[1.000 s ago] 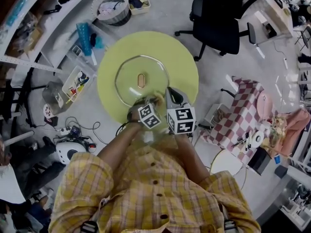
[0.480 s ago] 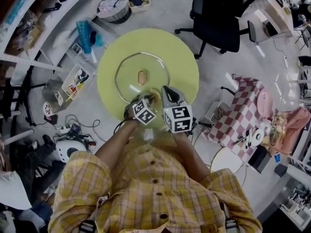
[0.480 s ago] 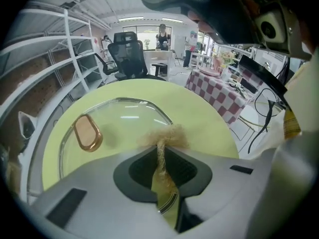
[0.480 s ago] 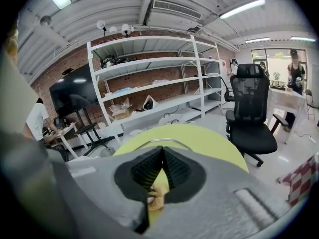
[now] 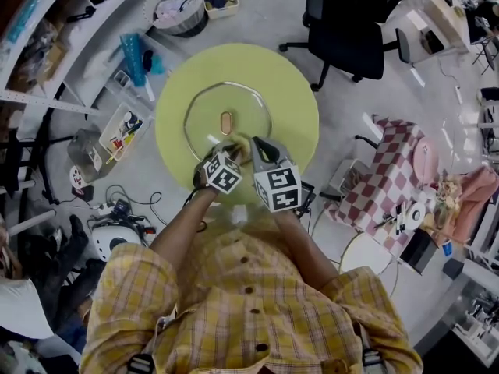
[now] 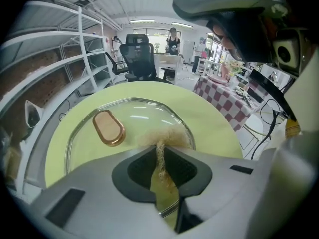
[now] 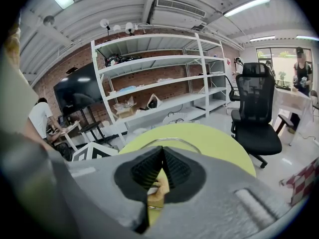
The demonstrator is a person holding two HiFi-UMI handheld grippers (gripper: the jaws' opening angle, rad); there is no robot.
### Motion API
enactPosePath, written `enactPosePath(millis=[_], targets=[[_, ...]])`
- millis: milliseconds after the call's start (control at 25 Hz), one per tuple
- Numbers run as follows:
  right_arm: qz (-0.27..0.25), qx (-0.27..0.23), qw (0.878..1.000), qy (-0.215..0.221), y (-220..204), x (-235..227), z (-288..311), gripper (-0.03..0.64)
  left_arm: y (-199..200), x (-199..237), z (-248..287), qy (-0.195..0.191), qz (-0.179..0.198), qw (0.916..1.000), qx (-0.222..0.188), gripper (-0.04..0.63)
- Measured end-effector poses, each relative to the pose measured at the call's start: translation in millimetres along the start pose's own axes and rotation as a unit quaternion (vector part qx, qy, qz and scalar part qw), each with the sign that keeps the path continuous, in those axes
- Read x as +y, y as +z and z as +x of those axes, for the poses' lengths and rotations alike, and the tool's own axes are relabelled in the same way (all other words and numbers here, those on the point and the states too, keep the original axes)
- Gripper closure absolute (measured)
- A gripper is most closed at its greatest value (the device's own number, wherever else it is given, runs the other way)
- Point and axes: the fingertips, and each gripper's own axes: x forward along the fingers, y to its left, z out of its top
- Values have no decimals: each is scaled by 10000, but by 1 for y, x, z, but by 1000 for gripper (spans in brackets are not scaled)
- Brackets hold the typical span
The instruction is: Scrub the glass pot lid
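The round yellow-green worktop (image 5: 292,92) fills the middle of the head view, and the clear glass pot lid (image 5: 249,107) lies flat on it, just left of centre. At the lid's lower edge the left gripper (image 6: 160,153) has its jaws pinched tight on a tan fibrous scrubbing pad (image 6: 167,136) that seems to rest on the glass, while the right gripper (image 7: 162,153) beside it has its jaws closed on nothing. Scrubbing looks under way; the next stroke calls for pressing the pad across the glass toward the oval copper-coloured knob (image 5: 226,122).
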Motion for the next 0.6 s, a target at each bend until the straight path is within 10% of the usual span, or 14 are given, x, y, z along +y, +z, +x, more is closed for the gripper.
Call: enactPosePath(millis=[600], targets=[[-41,5,10000,-68,3,-5,0,619,-1,39,-20,273,-1313,9904,-337,552]])
